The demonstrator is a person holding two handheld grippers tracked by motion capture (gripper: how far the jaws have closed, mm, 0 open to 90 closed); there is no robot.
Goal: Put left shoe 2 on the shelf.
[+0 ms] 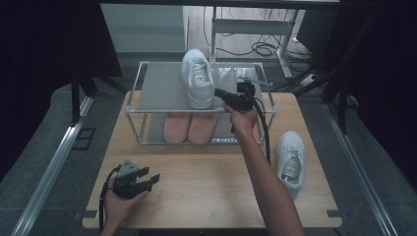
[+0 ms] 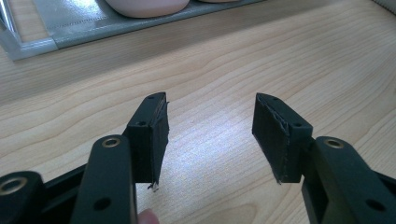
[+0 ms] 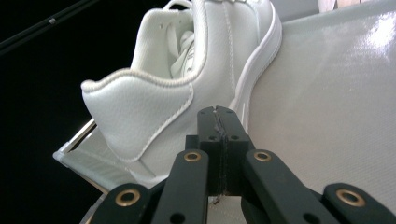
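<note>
Standing on the rack's (image 1: 162, 88) top shelf, the white sneaker (image 1: 197, 77) has the right gripper (image 3: 219, 114) just beside its heel, jaws pressed together on nothing. It looks light, with a stiff sole and softer collar (best pinched at the heel rim). The left gripper (image 2: 210, 135) hangs wide apart over the table (image 1: 206, 182).

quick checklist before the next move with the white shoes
1. First white shoe sits on the rack's top shelf: ok.
2. Right gripper shut with nothing between its jaws, beside that shoe's heel: ok.
3. Second white shoe lies on the table, not yet on the shelf: not ok.
4. Shelf space beside the first shoe is free: ok.
5. Left gripper open over bare table: ok.
6. Pink slippers lie on the lower shelf: ok.
</note>
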